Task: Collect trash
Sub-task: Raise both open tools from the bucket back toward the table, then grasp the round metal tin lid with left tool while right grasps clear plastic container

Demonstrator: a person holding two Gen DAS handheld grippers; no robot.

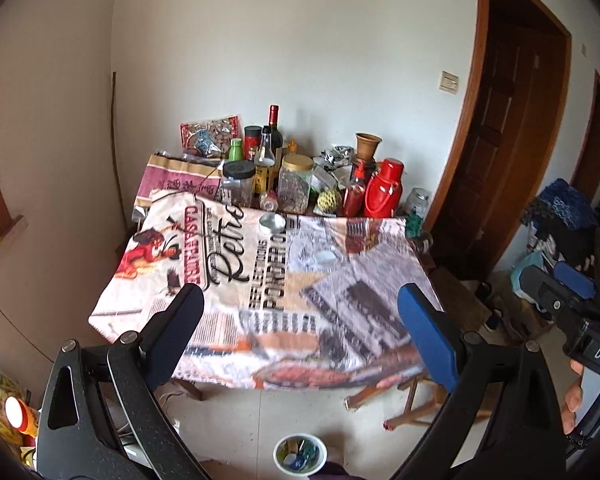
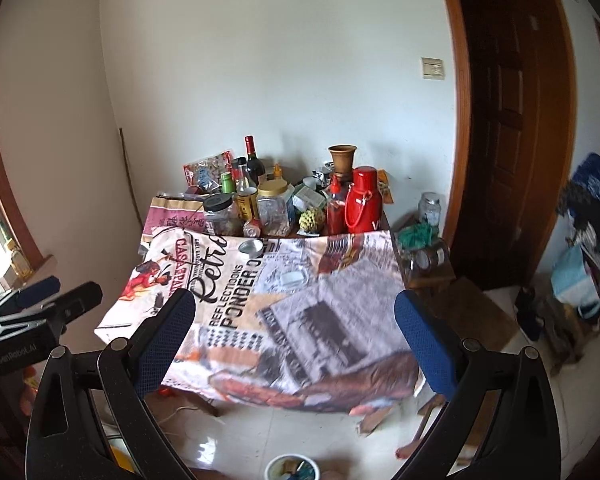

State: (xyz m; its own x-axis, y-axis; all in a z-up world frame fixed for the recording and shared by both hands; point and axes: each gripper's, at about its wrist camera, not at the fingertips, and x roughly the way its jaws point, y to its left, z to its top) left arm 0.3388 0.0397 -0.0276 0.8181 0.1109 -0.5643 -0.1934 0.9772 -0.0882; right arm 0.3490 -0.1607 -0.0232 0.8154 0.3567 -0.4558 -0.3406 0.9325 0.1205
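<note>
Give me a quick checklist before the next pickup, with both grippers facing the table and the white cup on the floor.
1. Left gripper empty, jaws wide: ok.
2. Right gripper empty, jaws wide: ok.
3. White cup on the floor below the grippers is upright and already holds scraps: ok.
4. Small round metal tin lies alone on the printed tablecloth, with room around it: ok.
5. Whether the pale flat piece on the cloth is trash: cannot tell, too blurred.
6. Jars and bottles crowd the far end of the table, close behind the tin: not ok for a careless reach.
</note>
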